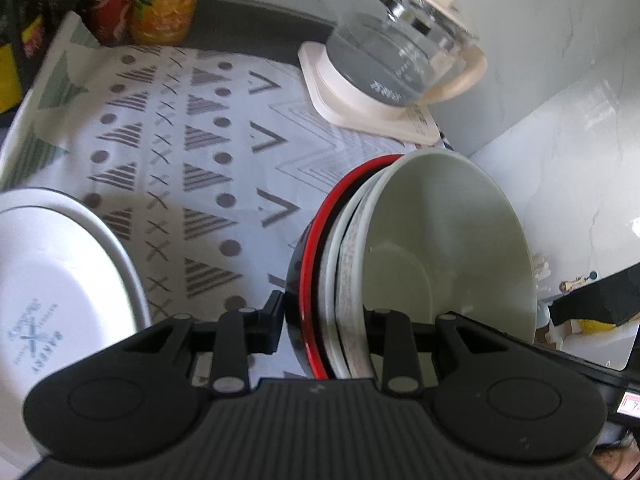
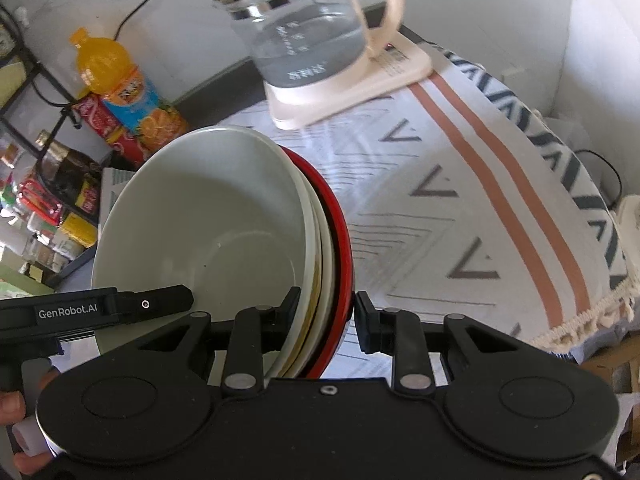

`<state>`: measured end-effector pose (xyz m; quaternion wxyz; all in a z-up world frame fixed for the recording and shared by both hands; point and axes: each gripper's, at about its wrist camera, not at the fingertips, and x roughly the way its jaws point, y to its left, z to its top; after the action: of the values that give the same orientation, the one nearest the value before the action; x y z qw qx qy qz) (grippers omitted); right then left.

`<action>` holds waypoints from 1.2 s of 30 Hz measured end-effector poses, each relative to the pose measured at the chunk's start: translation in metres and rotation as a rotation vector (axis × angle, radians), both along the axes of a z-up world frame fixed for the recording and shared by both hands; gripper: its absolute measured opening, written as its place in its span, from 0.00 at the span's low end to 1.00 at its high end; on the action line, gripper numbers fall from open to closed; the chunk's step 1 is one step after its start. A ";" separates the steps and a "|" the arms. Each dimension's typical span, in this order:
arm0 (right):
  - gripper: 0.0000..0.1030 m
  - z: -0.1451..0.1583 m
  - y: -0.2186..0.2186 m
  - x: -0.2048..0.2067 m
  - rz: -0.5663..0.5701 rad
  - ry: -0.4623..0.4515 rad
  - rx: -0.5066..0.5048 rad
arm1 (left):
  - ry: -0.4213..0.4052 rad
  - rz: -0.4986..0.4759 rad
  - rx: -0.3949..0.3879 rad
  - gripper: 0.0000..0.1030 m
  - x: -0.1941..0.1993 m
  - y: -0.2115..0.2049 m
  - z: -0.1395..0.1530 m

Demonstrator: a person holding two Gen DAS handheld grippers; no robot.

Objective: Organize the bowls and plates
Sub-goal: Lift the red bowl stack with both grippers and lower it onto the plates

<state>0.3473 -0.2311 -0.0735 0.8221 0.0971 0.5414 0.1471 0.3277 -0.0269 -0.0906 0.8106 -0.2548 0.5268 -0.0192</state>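
A nested stack of bowls is held above the patterned cloth: a pale green bowl [image 1: 448, 240] innermost, white ones in between, a red-rimmed black bowl [image 1: 320, 252] outermost. My left gripper [image 1: 326, 320] is shut on one side of the stack's rims. My right gripper [image 2: 324, 312] is shut on the opposite side, where the pale green bowl [image 2: 208, 224] and red rim [image 2: 340, 240] show. The left gripper's arm shows in the right wrist view [image 2: 92, 312]. A white plate [image 1: 60, 280] with blue print lies on the cloth at the left.
A glass kettle [image 1: 400, 48] on a cream base stands at the back of the table. An orange juice bottle [image 1: 168, 4] and a red can [image 1: 110, 4] stand at the back left. A shelf of packets [image 2: 44, 184] is beside the table. The cloth's fringed edge [image 2: 580, 328] hangs at the right.
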 end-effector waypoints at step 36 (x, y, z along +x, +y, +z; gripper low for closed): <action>0.26 0.021 0.179 -0.019 0.362 0.001 0.050 | -0.013 0.364 0.044 0.29 -0.116 0.156 0.021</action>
<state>0.3278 -0.0516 -0.0525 0.7793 0.0186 0.5466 0.3058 0.2115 0.1289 -0.0700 0.8095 -0.3282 0.4669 0.1378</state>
